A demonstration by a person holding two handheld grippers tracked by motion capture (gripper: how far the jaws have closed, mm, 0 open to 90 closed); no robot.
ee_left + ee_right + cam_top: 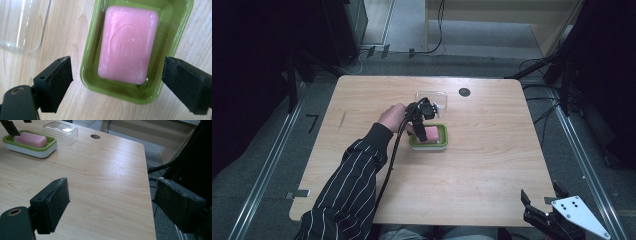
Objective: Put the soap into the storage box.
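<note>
While the left gripper [117,82] hangs open over the pink soap bar [128,43] in its green dish [91,62], at frame centre, a careless descent could tip the dish on the bench [492,165].

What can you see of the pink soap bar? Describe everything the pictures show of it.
The pink soap bar is a rounded rectangle, matte and waxy-looking, with a faint embossed emblem on its top face and whitish scuffing. It lies flat inside the green dish, resting on its floor, with a gap to the walls on most sides. The left claw hangs open above it, pads apart on either side of the dish, touching neither soap nor dish.
</note>
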